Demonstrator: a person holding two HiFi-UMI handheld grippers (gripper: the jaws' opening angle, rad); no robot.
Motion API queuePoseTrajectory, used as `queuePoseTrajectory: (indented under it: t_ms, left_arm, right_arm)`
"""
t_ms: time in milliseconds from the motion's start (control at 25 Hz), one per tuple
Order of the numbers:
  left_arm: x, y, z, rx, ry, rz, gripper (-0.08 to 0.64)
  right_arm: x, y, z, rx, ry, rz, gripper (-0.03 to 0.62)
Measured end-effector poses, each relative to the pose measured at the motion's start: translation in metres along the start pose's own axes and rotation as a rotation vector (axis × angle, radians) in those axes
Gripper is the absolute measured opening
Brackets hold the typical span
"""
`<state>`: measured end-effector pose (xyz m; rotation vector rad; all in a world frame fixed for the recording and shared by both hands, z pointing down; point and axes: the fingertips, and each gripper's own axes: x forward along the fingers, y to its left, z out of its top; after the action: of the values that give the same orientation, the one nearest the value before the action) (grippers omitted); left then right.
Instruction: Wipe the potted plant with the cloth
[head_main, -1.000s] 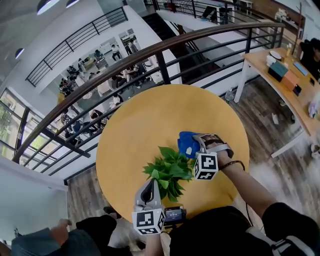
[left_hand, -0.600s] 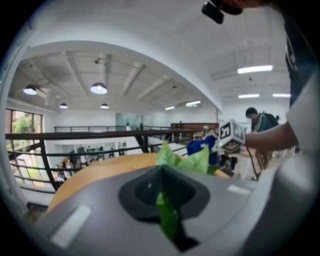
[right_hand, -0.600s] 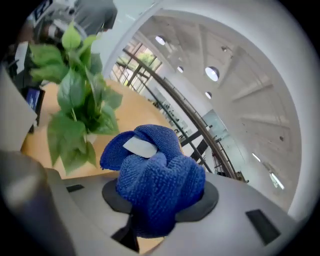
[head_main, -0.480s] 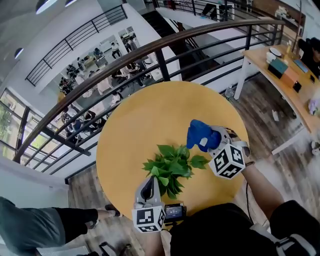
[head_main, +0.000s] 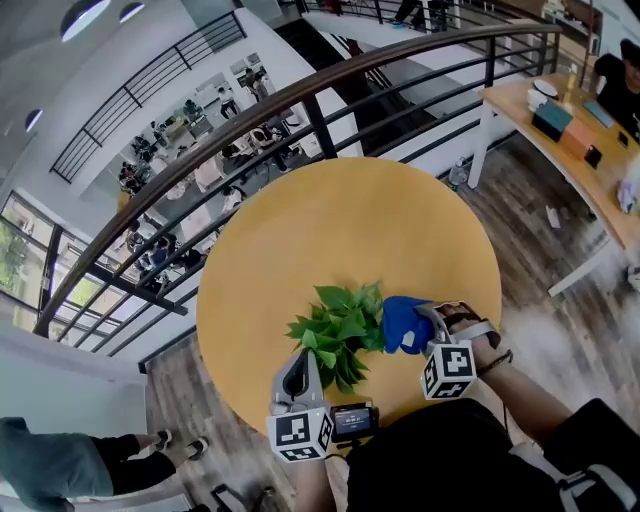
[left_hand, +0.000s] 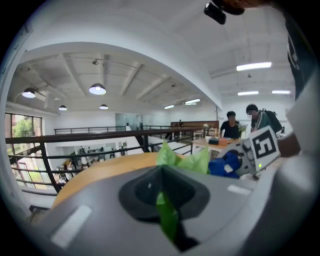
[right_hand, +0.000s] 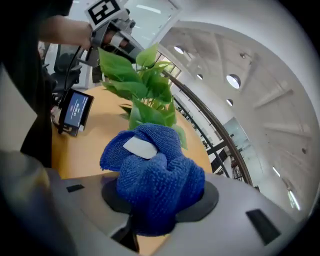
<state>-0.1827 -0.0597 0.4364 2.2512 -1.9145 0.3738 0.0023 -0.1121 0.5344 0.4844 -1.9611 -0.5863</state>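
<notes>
The potted plant (head_main: 338, 335) stands on the round yellow table (head_main: 330, 240), near its front edge; leaves hide the pot. My left gripper (head_main: 303, 364) reaches in from the near side and is shut on one green leaf (left_hand: 165, 216). The right gripper (head_main: 418, 328) is shut on a bunched blue cloth (head_main: 402, 323) with a white tag (right_hand: 140, 147). The cloth is at the plant's right side, against its outer leaves (right_hand: 145, 100). It fills the right gripper (right_hand: 159, 202) and hides the fingertips.
A small device with a lit screen (head_main: 352, 420) lies at the table's near edge, between my two hands. A dark railing (head_main: 300, 95) curves behind the table above a lower floor. A wooden desk (head_main: 570, 130) stands at the far right.
The right gripper carried the cloth from the plant's far right side outward to the right, then back and nearer, to the plant's right side. The left gripper stayed on its leaf.
</notes>
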Motion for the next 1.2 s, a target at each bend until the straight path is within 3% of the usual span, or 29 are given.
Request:
queuePoseTrajectory:
  t_ms: [160, 360, 480, 600, 720, 840, 960, 1080, 1120, 1200]
  left_arm:
    - [0.001, 0.0, 0.0, 0.001, -0.004, -0.002, 0.0]
    - [-0.009, 0.017, 0.0, -0.002, -0.011, -0.013, 0.0]
    - [-0.006, 0.007, 0.0, -0.003, -0.011, -0.015, 0.0]
    - [0.001, -0.006, 0.0, -0.004, -0.007, -0.01, 0.0]
    - [0.002, -0.002, 0.0, -0.001, -0.003, -0.005, 0.0]
    - [0.004, 0.005, -0.002, 0.001, 0.002, 0.003, 0.0]
    - [0.005, 0.007, -0.001, -0.001, -0.002, -0.003, 0.0]
    - [0.004, 0.005, 0.001, -0.006, -0.007, -0.012, 0.0]
    - [0.004, 0.005, 0.0, -0.009, -0.008, -0.013, 0.0]
    - [0.004, 0.004, 0.001, -0.015, -0.01, -0.013, 0.0]
  right_arm:
    - [-0.023, -0.029, 0.007, 0.104, -0.07, -0.061, 0.173]
    - [-0.07, -0.093, 0.095, 0.273, -0.323, -0.186, 0.173]
    - [-0.069, -0.1, 0.12, 0.281, -0.394, -0.169, 0.173]
    - [-0.043, -0.06, 0.109, 0.138, -0.319, -0.066, 0.173]
    - [-0.028, -0.019, 0.079, -0.009, -0.217, -0.02, 0.173]
    - [-0.027, -0.014, 0.044, -0.056, -0.142, -0.033, 0.173]
    - [-0.04, -0.035, 0.024, -0.07, -0.097, -0.11, 0.173]
    - [-0.083, -0.061, 0.056, 0.022, -0.225, -0.171, 0.173]
    - [-0.099, -0.061, 0.076, 0.06, -0.304, -0.155, 0.173]
    - [-0.121, -0.044, 0.115, 0.124, -0.464, -0.036, 0.173]
